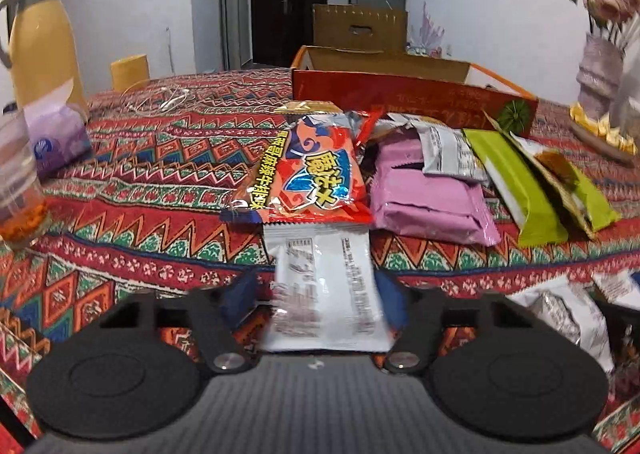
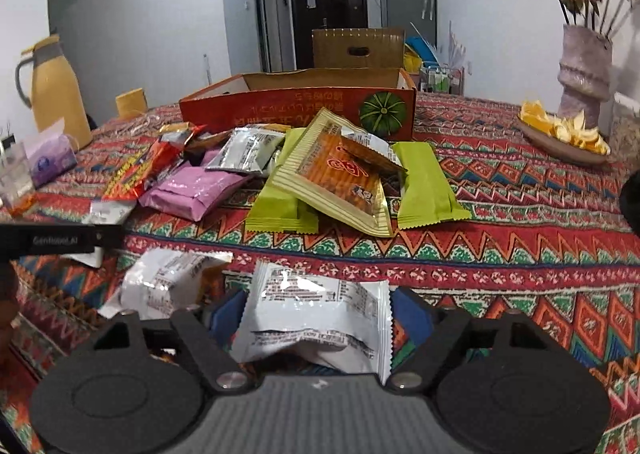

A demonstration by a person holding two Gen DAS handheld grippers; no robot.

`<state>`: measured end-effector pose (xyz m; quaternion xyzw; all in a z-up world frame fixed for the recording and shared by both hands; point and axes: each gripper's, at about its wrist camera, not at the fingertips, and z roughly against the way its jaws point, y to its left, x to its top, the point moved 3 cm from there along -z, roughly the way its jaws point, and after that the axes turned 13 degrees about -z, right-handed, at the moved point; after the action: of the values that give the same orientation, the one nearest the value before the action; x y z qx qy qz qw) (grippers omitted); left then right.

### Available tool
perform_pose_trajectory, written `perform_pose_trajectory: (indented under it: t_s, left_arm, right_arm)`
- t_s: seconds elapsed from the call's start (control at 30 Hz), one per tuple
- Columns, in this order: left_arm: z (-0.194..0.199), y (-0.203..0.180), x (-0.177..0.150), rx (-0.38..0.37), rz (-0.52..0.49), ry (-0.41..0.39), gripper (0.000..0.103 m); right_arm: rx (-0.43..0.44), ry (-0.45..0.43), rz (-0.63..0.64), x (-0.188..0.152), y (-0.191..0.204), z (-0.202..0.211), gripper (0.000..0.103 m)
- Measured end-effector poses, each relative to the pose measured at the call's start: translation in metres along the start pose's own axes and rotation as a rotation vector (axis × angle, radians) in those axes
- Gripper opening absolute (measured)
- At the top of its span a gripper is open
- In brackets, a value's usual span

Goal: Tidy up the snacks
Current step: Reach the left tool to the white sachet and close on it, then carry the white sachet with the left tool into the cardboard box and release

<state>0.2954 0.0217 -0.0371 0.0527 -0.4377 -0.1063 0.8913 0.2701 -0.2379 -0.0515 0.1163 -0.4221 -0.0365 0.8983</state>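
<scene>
Snacks heaped on patterned tablecloth [image 2: 500,214], both claws clamped on white packets.

Far across the table, red open box [image 2: 304,110] with green pumpkin print. Near it, mid-table, loose pile: green packets [image 2: 428,186], gold-edged orange packet [image 2: 340,182], pink packet [image 2: 192,190], red spicy packet [image 1: 316,170]. Far left, yellow jug [image 1: 40,50]; far right, vase [image 2: 584,70] of dried flowers beside dish [image 2: 560,148] of yellow pieces. Nearest, left gripper [image 1: 316,294] pinched on blurred white packet [image 1: 324,294]; right gripper [image 2: 320,310] closed on crumpled white sachet [image 2: 316,314], another white packet [image 2: 168,278] just left.
</scene>
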Motion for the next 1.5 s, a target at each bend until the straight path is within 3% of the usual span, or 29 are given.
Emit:
perform_pose_trajectory:
  t_s: [0.17, 0.6, 0.97, 1.23, 1.5]
  left_arm:
    - [0.012, -0.006, -0.004, 0.0, -0.015, 0.002, 0.043]
    - [0.097, -0.032, -0.028, -0.011, -0.036, -0.074, 0.042]
    - [0.133, -0.032, -0.028, -0.002, -0.054, -0.127, 0.042]
    - [0.127, -0.011, 0.01, 0.002, -0.04, -0.169, 0.042]
    - [0.089, 0.014, 0.093, -0.033, -0.035, -0.249, 0.042]
  right_arm:
    - [0.006, -0.015, 0.016, -0.003, -0.001, 0.006, 0.052]
    - [0.063, -0.077, 0.001, -0.022, -0.005, 0.057, 0.05]
    - [0.081, -0.134, -0.003, -0.028, -0.015, 0.095, 0.05]
    - [0.134, -0.198, -0.024, 0.015, -0.027, 0.103, 0.051]
    - [0.165, -0.249, 0.058, 0.105, -0.033, 0.083, 0.051]
